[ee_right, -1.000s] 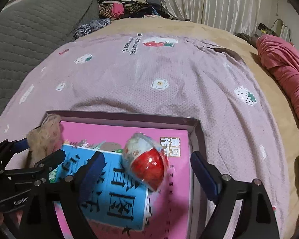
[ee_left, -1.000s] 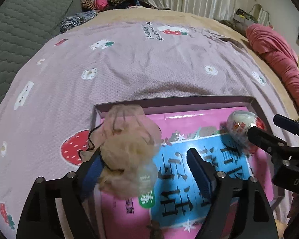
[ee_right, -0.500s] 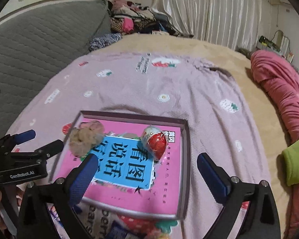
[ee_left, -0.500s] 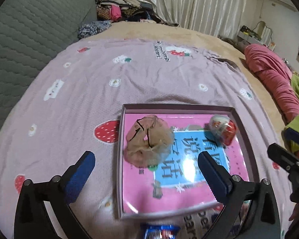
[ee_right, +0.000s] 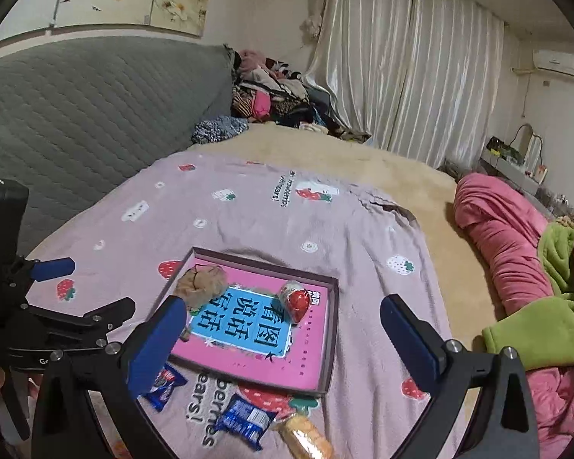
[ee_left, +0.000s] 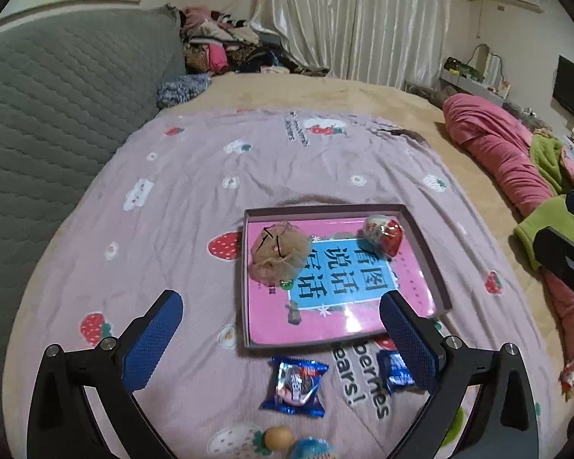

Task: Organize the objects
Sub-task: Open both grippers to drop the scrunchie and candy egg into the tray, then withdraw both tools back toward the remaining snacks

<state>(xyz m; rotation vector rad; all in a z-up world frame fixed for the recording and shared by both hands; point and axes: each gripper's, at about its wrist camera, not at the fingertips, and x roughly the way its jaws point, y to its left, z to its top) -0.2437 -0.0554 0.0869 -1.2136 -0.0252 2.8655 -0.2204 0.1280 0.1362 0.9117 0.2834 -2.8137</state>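
A shallow box (ee_left: 424, 243) with a pink and blue book cover inside lies on the purple bedspread. In it rest a beige mesh pouch (ee_left: 279, 254) at the left and a red and white egg capsule (ee_left: 384, 231) at the right. Both also show in the right wrist view: the pouch (ee_right: 201, 285) and the capsule (ee_right: 296, 300). My left gripper (ee_left: 279, 344) is open and empty, held above and in front of the box. My right gripper (ee_right: 283, 344) is open and empty too. Blue snack packets (ee_left: 296, 386) (ee_right: 245, 420) lie in front of the box.
A small tan ball (ee_left: 277, 438) and a blue round item (ee_left: 310, 449) lie at the near edge. A wrapped biscuit (ee_right: 306, 438) lies by the packets. A grey headboard (ee_left: 57, 114) is left; pink and green bedding (ee_right: 516, 267) is right.
Both grippers have let go of the pouch and capsule, which now rest in the box, and have pulled back and up away from it. More loose items have come into view.
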